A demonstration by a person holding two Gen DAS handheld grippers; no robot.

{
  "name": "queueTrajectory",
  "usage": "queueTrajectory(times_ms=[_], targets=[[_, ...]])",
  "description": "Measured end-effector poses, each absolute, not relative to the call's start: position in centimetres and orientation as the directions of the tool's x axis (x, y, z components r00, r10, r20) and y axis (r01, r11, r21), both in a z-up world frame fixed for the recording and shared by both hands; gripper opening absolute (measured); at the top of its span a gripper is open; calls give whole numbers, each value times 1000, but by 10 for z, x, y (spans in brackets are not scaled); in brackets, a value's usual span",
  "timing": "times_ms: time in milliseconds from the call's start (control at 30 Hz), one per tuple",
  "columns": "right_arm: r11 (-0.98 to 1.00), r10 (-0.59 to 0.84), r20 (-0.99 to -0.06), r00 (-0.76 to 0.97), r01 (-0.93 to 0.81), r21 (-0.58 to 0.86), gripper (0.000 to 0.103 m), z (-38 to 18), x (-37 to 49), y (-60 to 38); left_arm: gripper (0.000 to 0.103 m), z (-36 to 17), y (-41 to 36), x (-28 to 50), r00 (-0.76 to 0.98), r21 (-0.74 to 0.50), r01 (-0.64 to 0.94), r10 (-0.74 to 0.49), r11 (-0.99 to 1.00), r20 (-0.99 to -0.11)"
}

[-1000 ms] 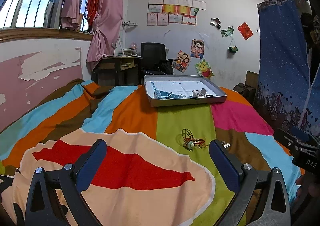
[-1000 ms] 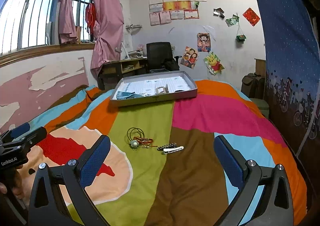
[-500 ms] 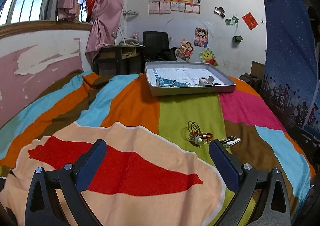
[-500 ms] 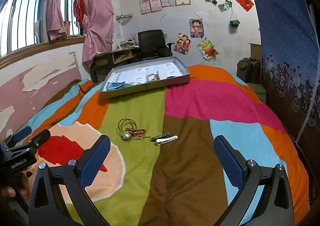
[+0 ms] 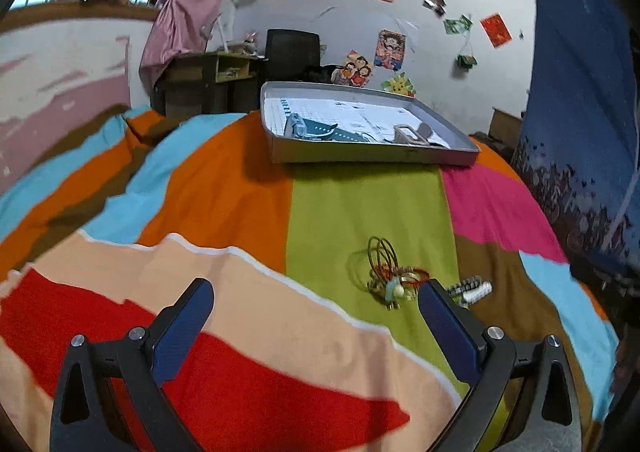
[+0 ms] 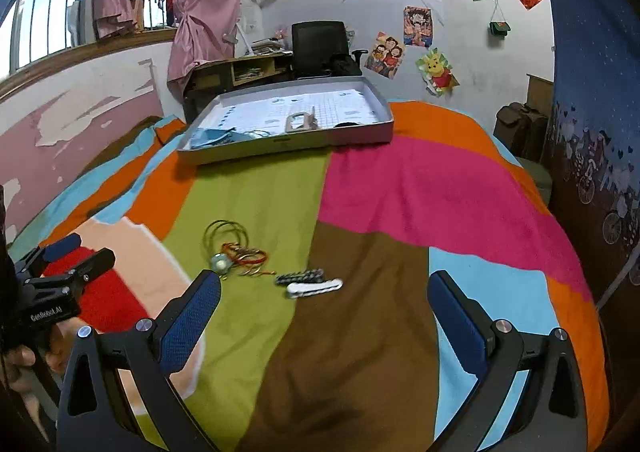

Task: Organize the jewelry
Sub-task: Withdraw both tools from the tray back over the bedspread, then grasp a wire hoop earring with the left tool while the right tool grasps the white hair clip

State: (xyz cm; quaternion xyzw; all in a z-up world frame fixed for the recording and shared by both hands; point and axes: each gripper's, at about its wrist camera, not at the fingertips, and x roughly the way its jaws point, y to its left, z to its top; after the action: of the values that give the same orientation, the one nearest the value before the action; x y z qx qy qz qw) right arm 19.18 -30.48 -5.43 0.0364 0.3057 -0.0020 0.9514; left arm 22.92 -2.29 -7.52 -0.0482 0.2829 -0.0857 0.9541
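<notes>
We found the left gripper (image 5: 316, 304) low over the bedspread (image 6: 248, 192) with its jaws spread wide and nothing between them. To its right, on the green stripe, lay the tangle of bangles and cords (image 6: 236, 252): thin wire hoops overlapping red and orange threads, with a pale bead (image 6: 219, 262) at the near edge. We judged this bundle light, springy in the hoops and limp in the cords, so it would likely snag or trail if lifted by one strand; a pinch across the knotted centre near the bead looked soundest. Just right of it, on the brown stripe, two hair clips (image 6: 314, 282) lay touching side by side, one dark and beaded, one white. We judged them stiff, flat and smooth, liable to slip, and best pinched across the narrow width at mid-length, though the soft bedding would yield under pressure. The right gripper (image 6: 324, 310) hung near the clips, jaws likewise spread and empty. The grey tray (image 6: 280, 142) stood well beyond, already holding a few pieces.
</notes>
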Motion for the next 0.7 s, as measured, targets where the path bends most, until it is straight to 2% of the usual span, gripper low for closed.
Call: queueTrajectory(times_ms=[133,267,367,433,500,600,667,700], targets=[[992,-17,-614,789,89,87,102,-72,210,-313,103,-83,-24,254,812,-203,155,-242,967,-531],[988,9,-643,766,91,123,101,-88,230,-312,102,-89,-28,273,793,-260,204,-315,944,-522],[993,25,-650,760,57,105,101,-99,243,-305,88,-91,-34,286,769,-282,255,-371,925,-520],[995,37,-660,750,31,92,95,-106,252,-301,78,-93,-39,294,747,-295,284,-404,912,-528],[997,49,-674,737,4,77,85,-114,260,-296,74,-98,-41,300,726,-329,299,-438,896,-530],[997,59,-692,719,-7,78,83,-121,265,-294,74,-106,-42,304,713,-354,300,-455,886,-534],[996,66,-702,709,-7,87,81,-125,268,-292,67,-112,-46,309,699,-350,307,-459,885,-548],[996,67,-704,708,-7,87,77,-126,269,-292,62,-114,-49,311,690,-348,311,-462,884,-557]])
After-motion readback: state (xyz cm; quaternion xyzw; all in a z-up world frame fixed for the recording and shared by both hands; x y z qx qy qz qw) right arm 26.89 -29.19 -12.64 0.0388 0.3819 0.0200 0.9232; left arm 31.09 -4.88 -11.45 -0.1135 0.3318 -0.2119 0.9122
